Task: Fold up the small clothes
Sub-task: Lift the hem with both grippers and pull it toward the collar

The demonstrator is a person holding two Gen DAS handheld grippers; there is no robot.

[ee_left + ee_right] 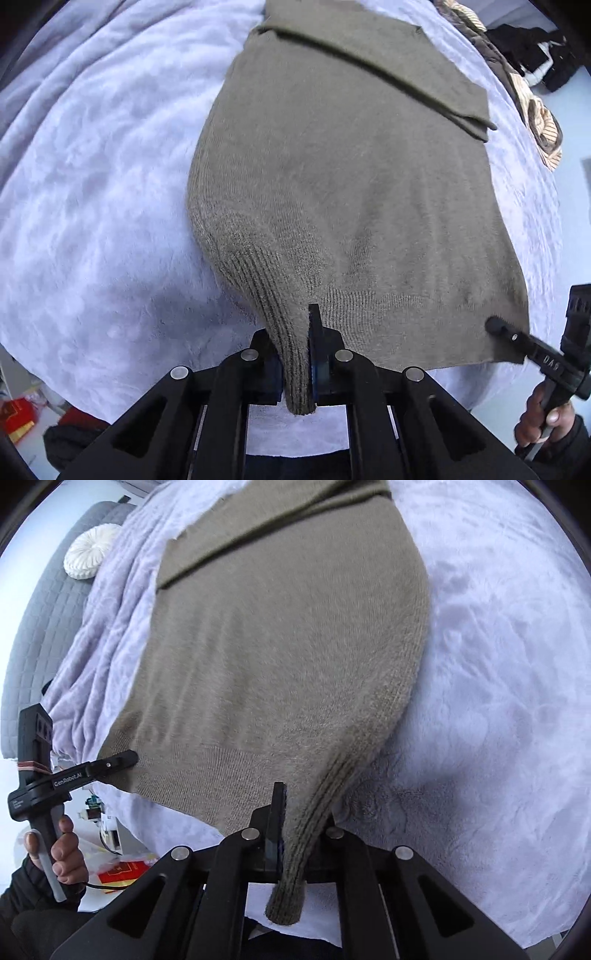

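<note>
An olive-brown knit sweater (332, 177) lies spread on a pale lilac fleece blanket (92, 184), with a sleeve folded across its upper part (388, 70). My left gripper (299, 354) is shut on the ribbed hem at the sweater's near left corner. My right gripper (295, 830) is shut on the ribbed hem at the near right corner of the sweater (277, 646). Each gripper shows in the other's view, the right one (495, 326) and the left one (129, 757), at the opposite hem corner.
The blanket (498, 664) covers a bed. Other clothes (532, 99) are piled at the far right. A white round cushion (90, 550) lies on a grey quilted surface (40, 627). Red packets (122, 873) lie on the floor.
</note>
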